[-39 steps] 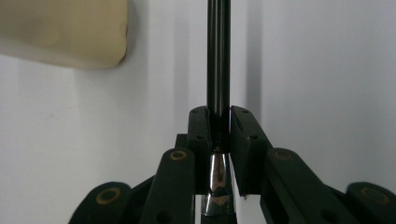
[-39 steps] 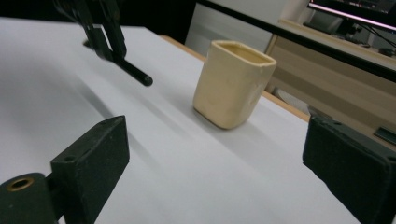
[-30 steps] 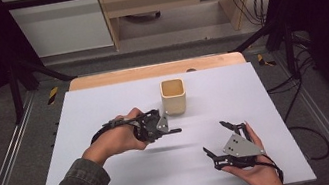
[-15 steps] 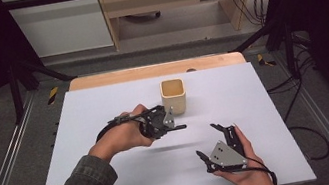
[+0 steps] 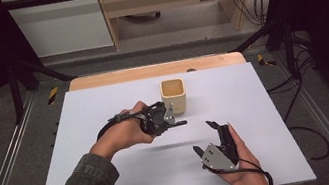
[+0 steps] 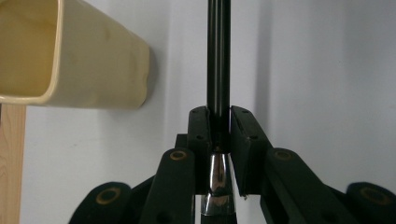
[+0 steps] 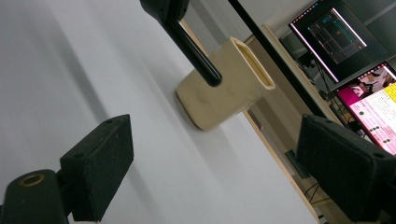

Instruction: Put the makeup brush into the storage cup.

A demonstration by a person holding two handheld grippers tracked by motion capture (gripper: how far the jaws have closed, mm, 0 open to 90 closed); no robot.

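Note:
A beige square cup [image 5: 173,96] stands upright on the white table [image 5: 80,116], toward the back middle. My left gripper [image 5: 171,122] hovers just in front of the cup, shut on a thin black pen [image 5: 181,123] that points right. In the left gripper view the pen [image 6: 218,56] runs straight out from between the pads, its shiny metal end behind them, and the cup [image 6: 93,60] lies to its left. My right gripper [image 5: 203,136] is open and holds nothing, nearer the front edge. From it I see the pen tip [image 7: 196,51] before the cup [image 7: 229,88].
A strip of bare wood [image 5: 149,71] runs along the table's far edge. Metal rails and black frame posts flank the table. Lit monitors [image 7: 369,107] glow off to the side in the right gripper view. Cables [image 5: 305,129] lie on the floor at the right.
My left hand has carried the pen to the right, closer to the cup. My right hand has slid left and a little farther onto the table, jaws still apart.

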